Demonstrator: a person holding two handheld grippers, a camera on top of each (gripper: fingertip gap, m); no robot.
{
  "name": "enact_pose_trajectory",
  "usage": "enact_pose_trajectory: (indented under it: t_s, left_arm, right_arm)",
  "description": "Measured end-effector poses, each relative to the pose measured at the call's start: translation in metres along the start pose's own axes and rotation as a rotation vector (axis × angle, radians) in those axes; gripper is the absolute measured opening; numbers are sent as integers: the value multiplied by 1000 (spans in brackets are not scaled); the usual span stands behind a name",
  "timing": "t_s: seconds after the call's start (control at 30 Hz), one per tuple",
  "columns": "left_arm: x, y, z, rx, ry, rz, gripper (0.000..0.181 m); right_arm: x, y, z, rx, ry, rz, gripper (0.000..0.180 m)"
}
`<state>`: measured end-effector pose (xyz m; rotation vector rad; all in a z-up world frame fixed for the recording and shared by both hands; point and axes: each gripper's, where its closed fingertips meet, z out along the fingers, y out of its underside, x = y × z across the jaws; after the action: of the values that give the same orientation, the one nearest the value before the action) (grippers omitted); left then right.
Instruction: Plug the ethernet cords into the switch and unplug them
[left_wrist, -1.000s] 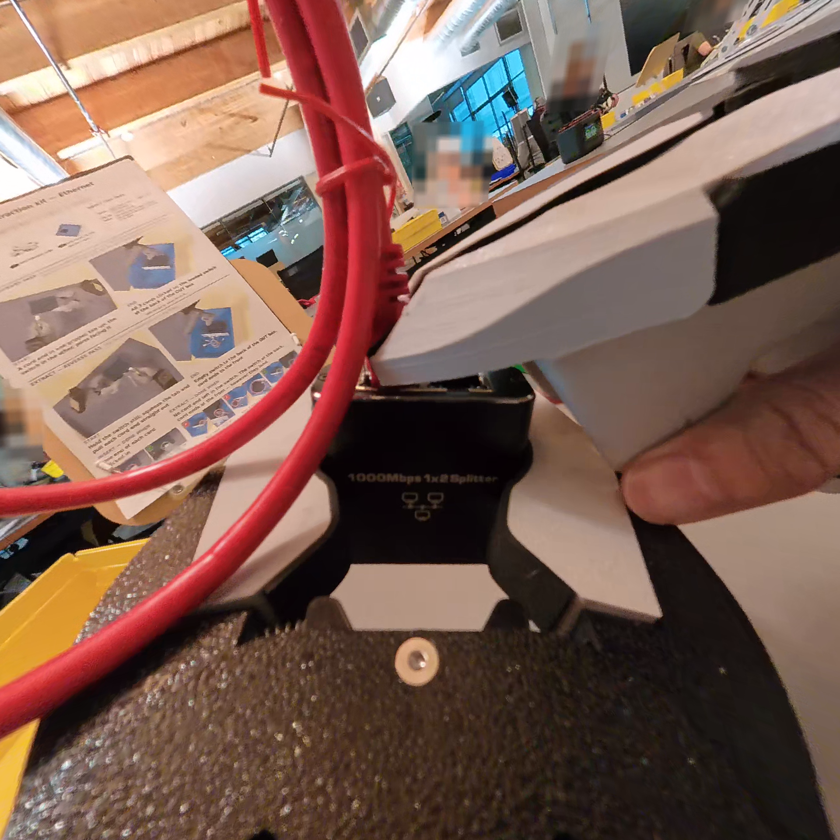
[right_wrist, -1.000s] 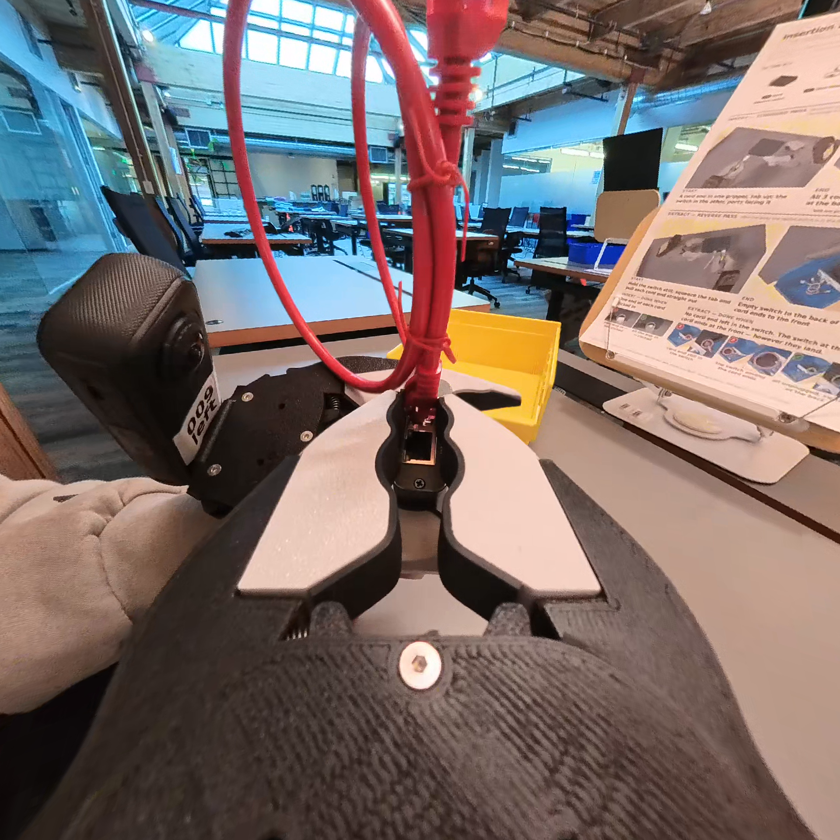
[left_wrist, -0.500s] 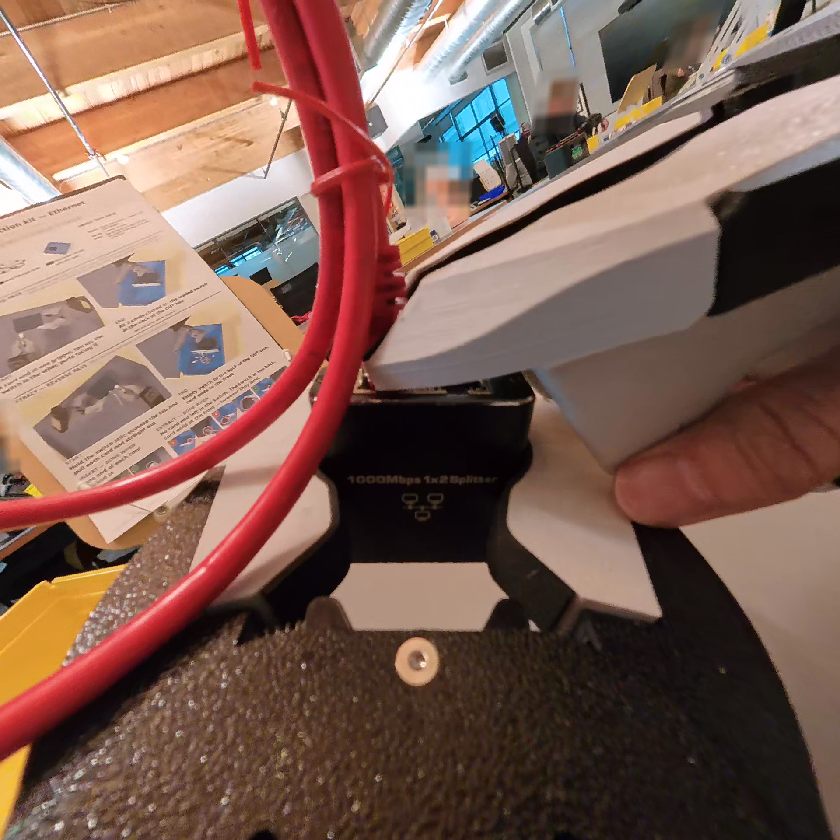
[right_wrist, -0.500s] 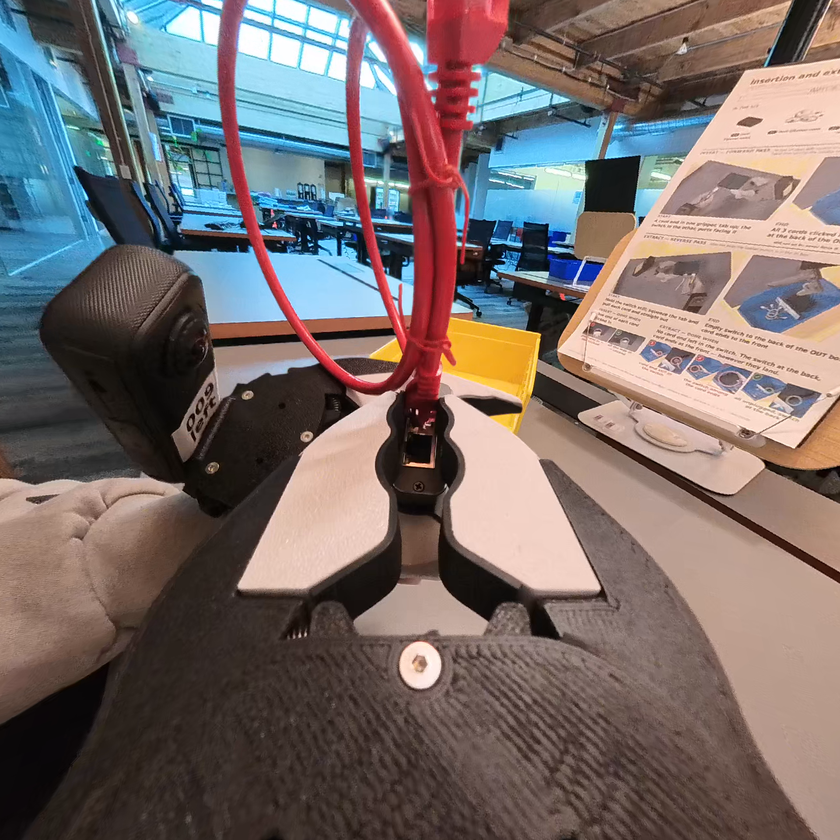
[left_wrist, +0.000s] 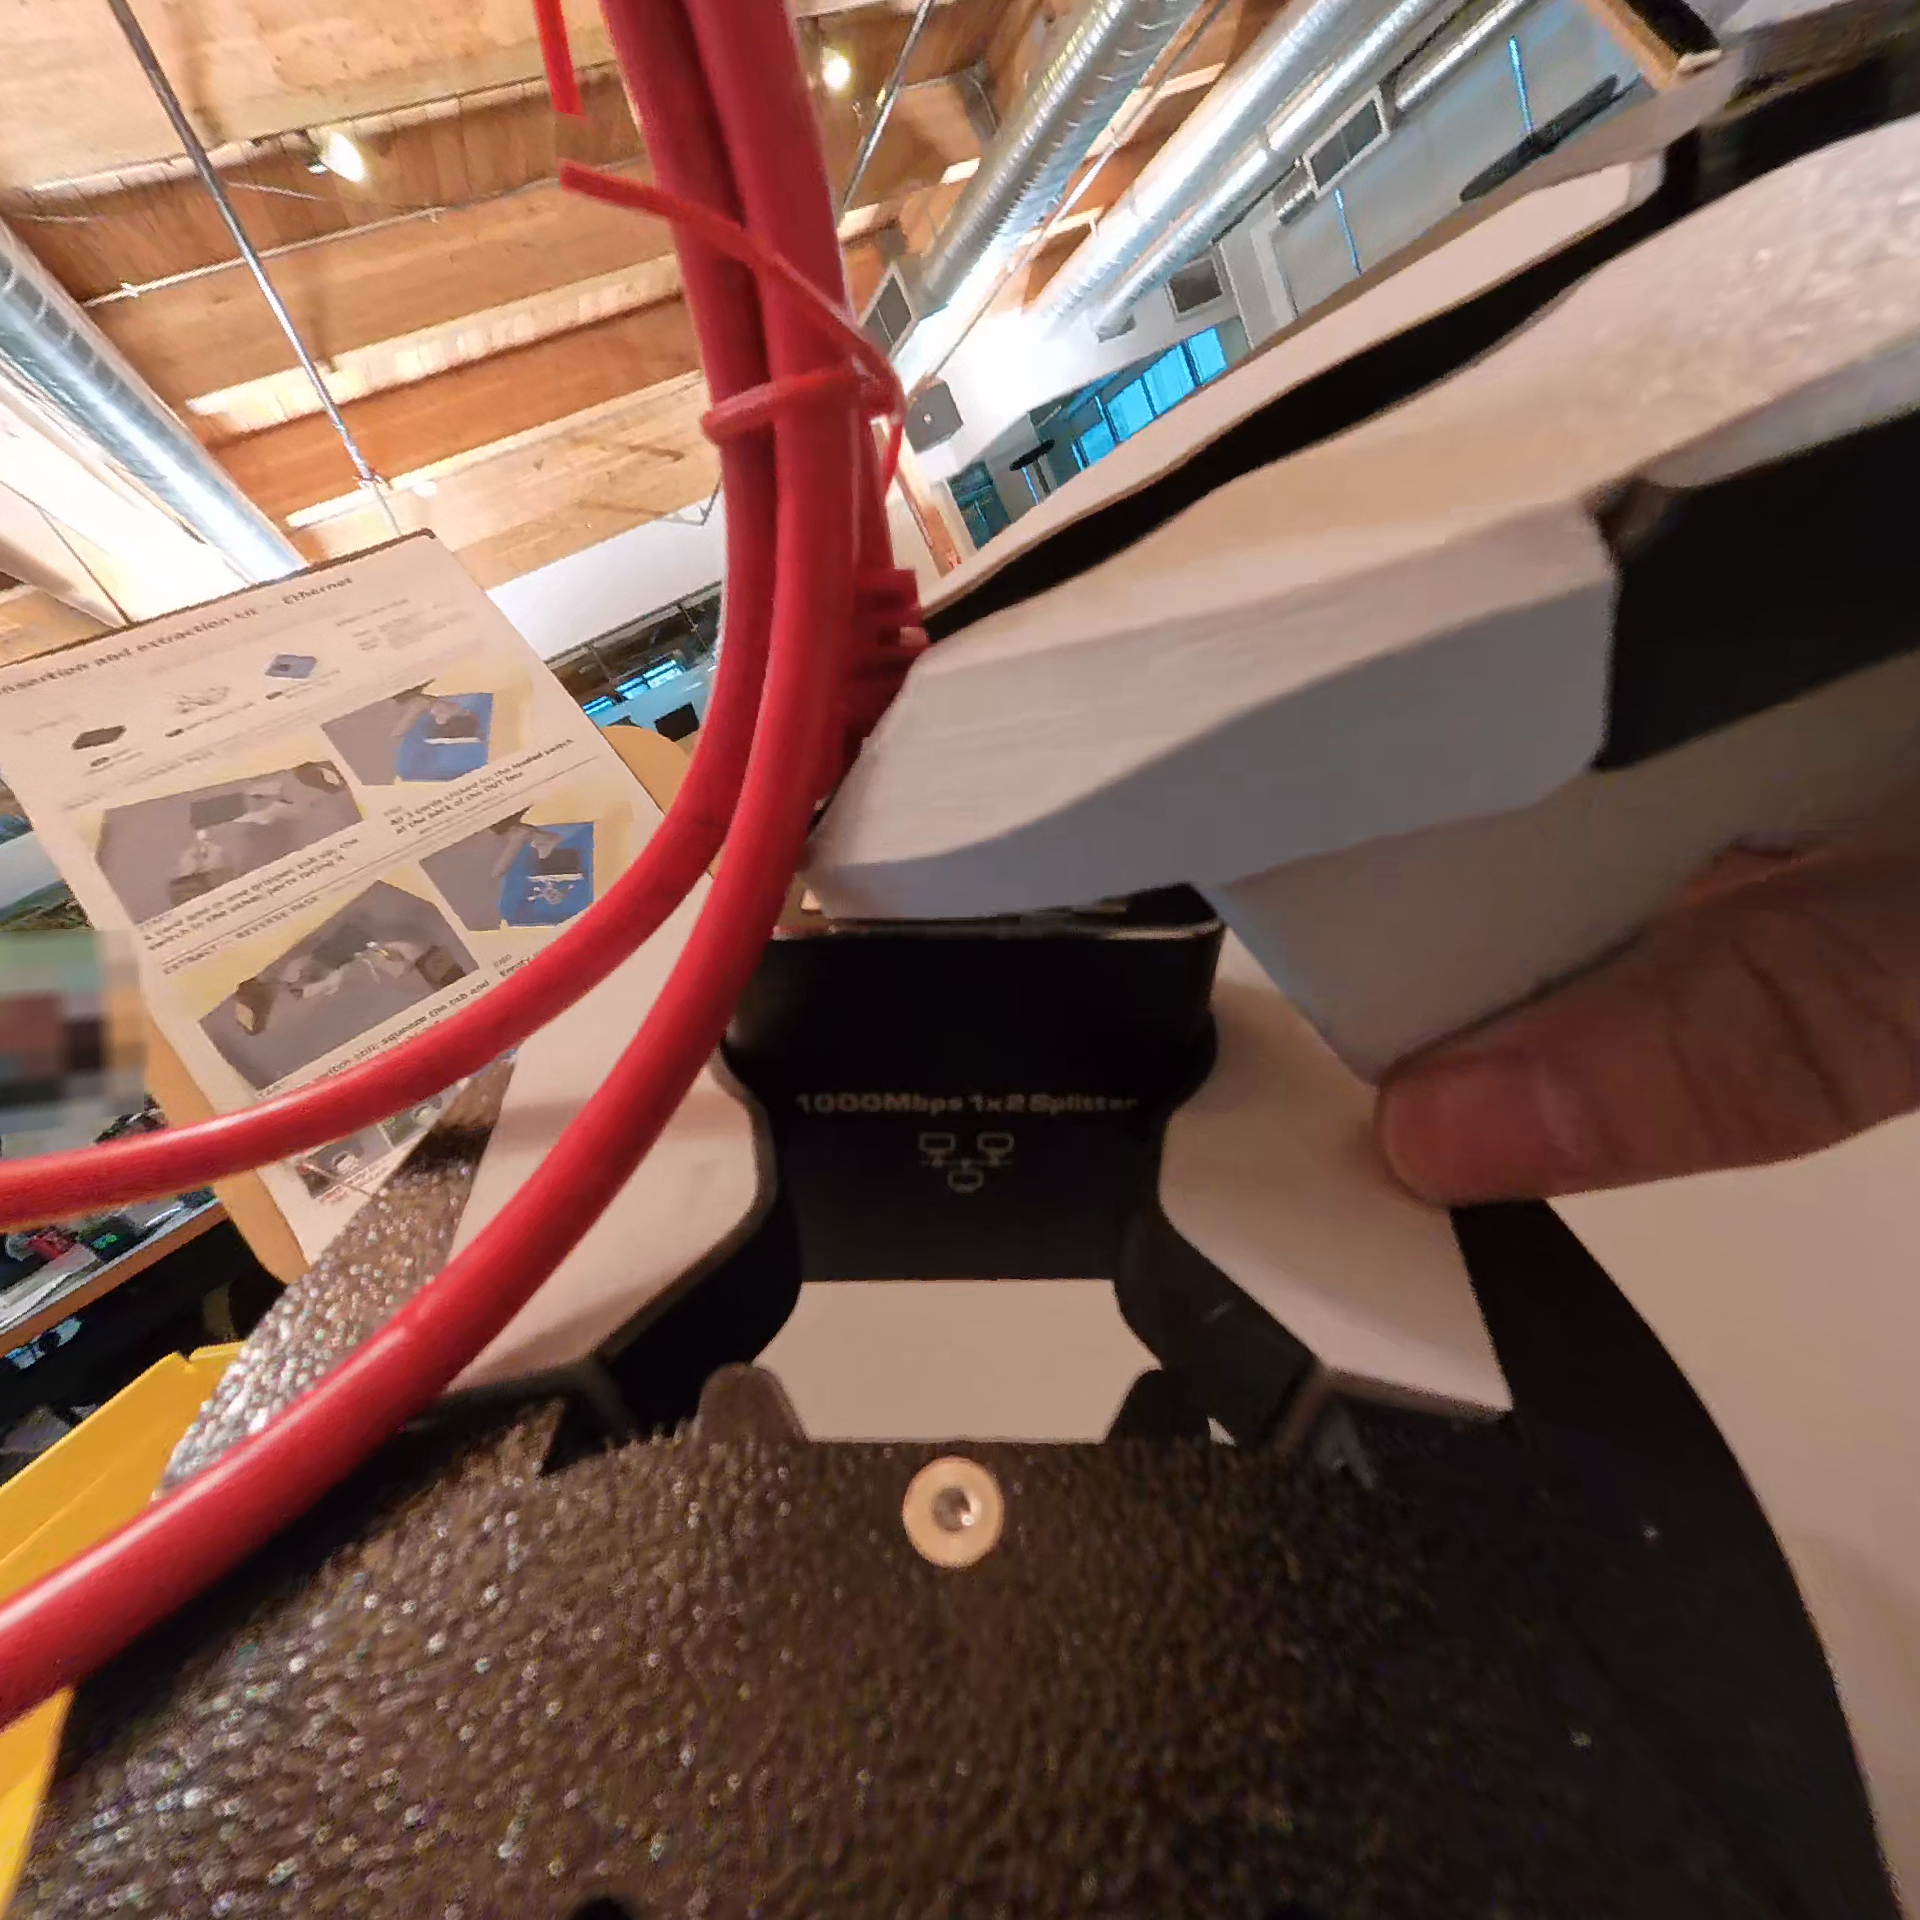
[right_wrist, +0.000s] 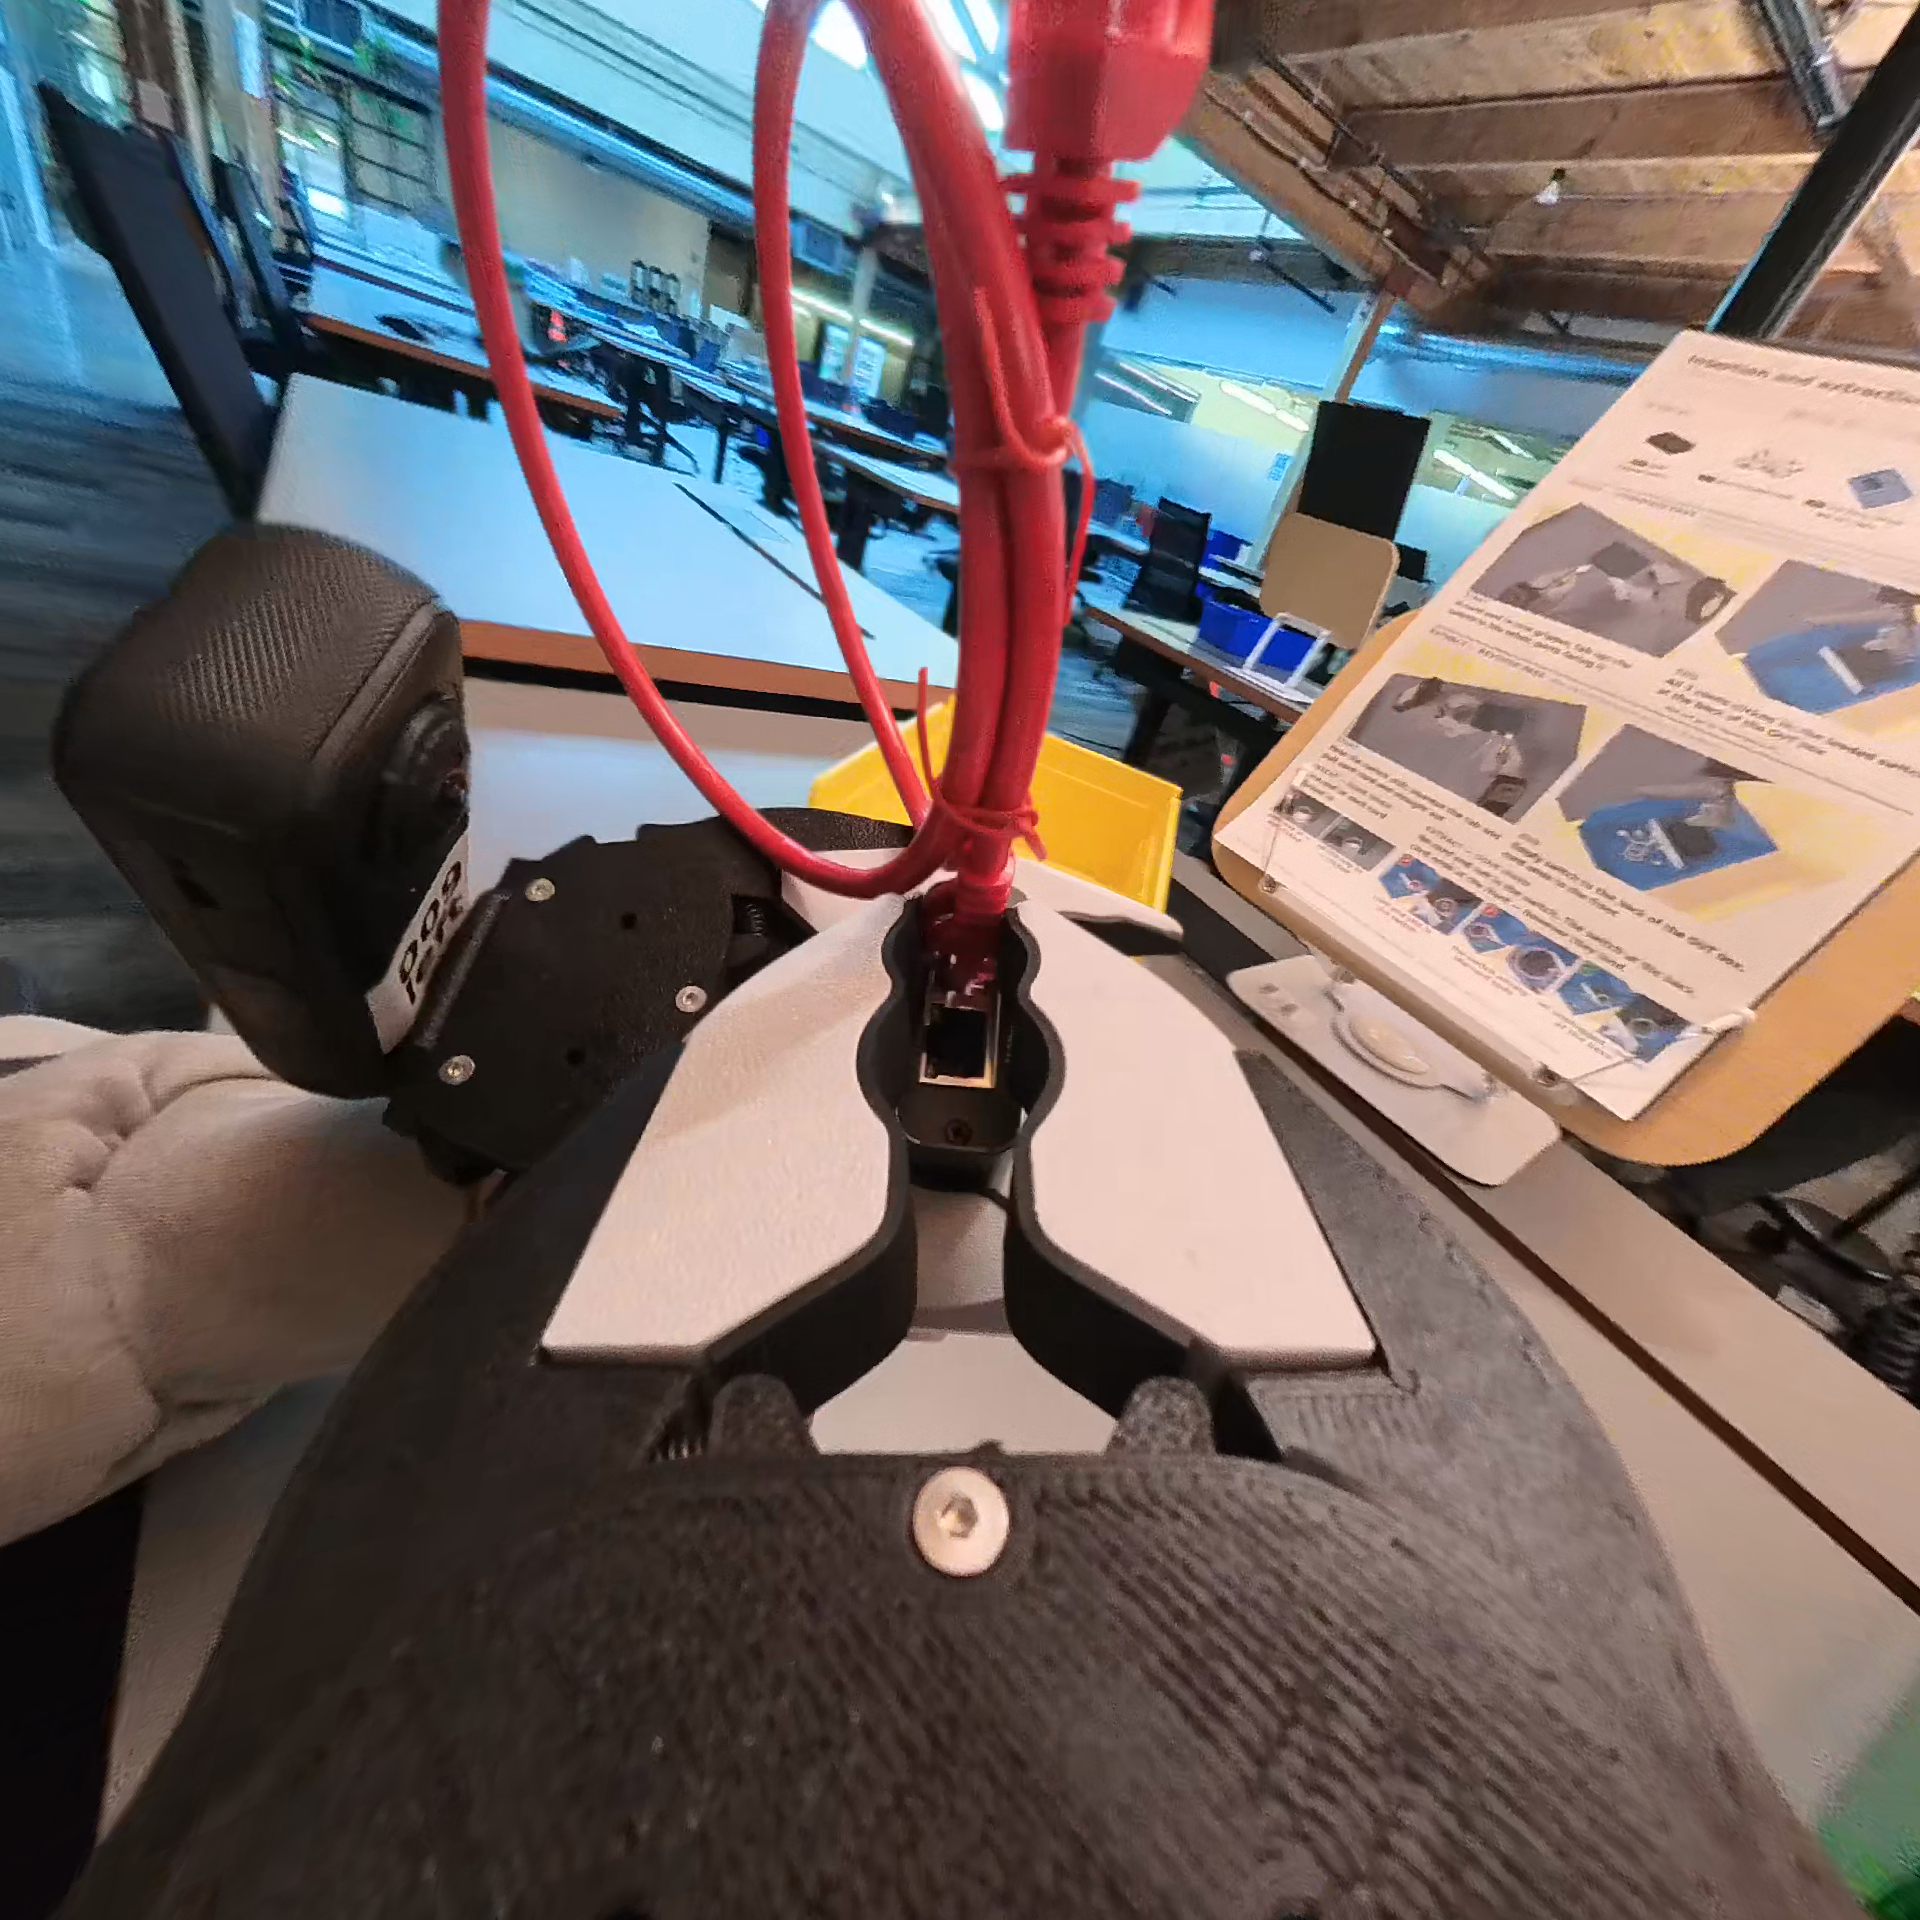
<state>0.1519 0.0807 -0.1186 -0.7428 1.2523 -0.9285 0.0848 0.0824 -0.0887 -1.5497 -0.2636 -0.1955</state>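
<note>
My left gripper (left_wrist: 971, 987) is shut on the black switch (left_wrist: 966, 1132), held by its two sides and raised above the table. My right gripper (right_wrist: 961, 914) comes in from the right in the left wrist view (left_wrist: 1195, 727). It is shut on the plug (right_wrist: 966, 925) of the red ethernet cord (left_wrist: 769, 520), right at the switch's far port. An empty port (right_wrist: 956, 1049) shows next to it between my right fingers. The cord is a tied coil looping upward, and its other plug (right_wrist: 1101, 83) is at the top.
An instruction sheet on a wooden stand (right_wrist: 1610, 779) is at the right, also in the left wrist view (left_wrist: 312, 831). A yellow bin (right_wrist: 1091, 821) sits behind the grippers on the grey table (right_wrist: 1662, 1455). A thumb (left_wrist: 1662, 1039) holds the right gripper; a grey sleeve (right_wrist: 156, 1195) is at the left. The tips of one gripper are about 6 cm away from the tips of the other.
Both grippers, the switch and the cord have tilted together, so the background has shifted. The holds on the switch and the plug are unchanged.
</note>
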Motion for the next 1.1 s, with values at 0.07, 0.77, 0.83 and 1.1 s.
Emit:
enact_pose_trajectory:
  t_s: [0.07,0.77,0.83,1.1]
  left_arm:
    - [3,1,0,-8,15,-21,75]
    - [5,0,-5,33,48,-18,74]
    - [3,2,-6,25,36,-4,74]
    - [3,15,-5,-43,21,12,74]
  right_arm:
    - [2,2,-1,1,-22,31,14]
    - [-7,2,1,-8,-9,-84,15]
    - [-8,3,3,-20,-3,-85,15]
    - [-7,12,5,-47,27,-149,15]
